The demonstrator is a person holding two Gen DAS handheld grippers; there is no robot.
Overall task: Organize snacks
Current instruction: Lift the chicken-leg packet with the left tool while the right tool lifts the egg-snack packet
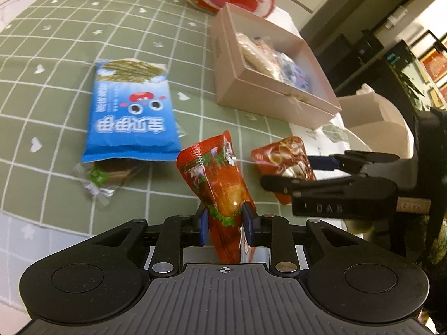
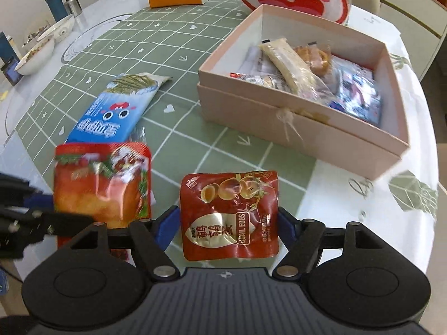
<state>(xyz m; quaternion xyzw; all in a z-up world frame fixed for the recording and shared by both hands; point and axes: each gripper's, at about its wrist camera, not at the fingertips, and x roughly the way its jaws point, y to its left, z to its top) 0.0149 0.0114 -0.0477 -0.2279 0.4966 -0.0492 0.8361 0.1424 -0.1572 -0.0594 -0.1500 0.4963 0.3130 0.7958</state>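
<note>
Pinching a red snack pouch (image 1: pixel 220 184) between narrow jaws, the left tongs (image 1: pixel 226 223) are holding it upright above the desk (image 2: pixel 178 145). The right tongs (image 2: pixel 229 223) are gripping the quail egg packet (image 2: pixel 230 215) by its two side edges, jaws set wide around it. A blue seaweed packet (image 1: pixel 131 111) is lying flat on the green checked cloth (image 1: pixel 69 64), and the pink box (image 2: pixel 279 117) is sitting open nearby, already holding several snacks.

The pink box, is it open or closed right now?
Open. The pink box has no lid on top, and wrapped snacks show inside.
</note>
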